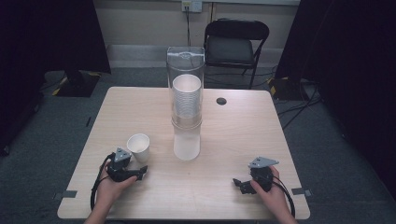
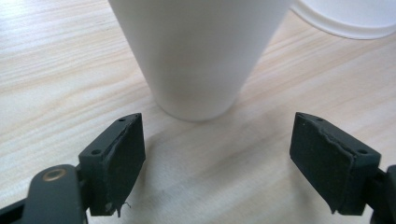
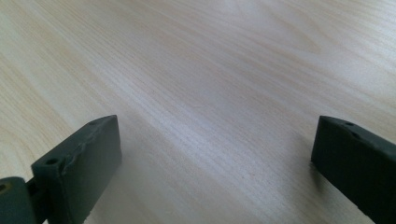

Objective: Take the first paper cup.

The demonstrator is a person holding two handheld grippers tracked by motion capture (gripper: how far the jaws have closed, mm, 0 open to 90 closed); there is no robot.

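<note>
A single white paper cup [image 1: 138, 147] stands upright on the wooden table [image 1: 233, 140], left of centre. My left gripper [image 1: 136, 171] rests just in front of it, held by a hand. In the left gripper view the cup [image 2: 198, 51] stands a little beyond the left gripper [image 2: 217, 158], whose jaws are wide open and do not touch it. A clear tube dispenser [image 1: 186, 65] at the table's middle holds a stack of white cups [image 1: 187, 100], with the lowest cup [image 1: 187, 147] hanging out below. My right gripper [image 1: 240, 184] lies open at the front right, and the right gripper [image 3: 215, 163] has bare wood between its jaws.
A dark round hole [image 1: 221, 101] sits in the tabletop right of the dispenser. A black folding chair [image 1: 236, 44] stands behind the table. The white edge of another cup [image 2: 345, 18] shows at the top right of the left gripper view.
</note>
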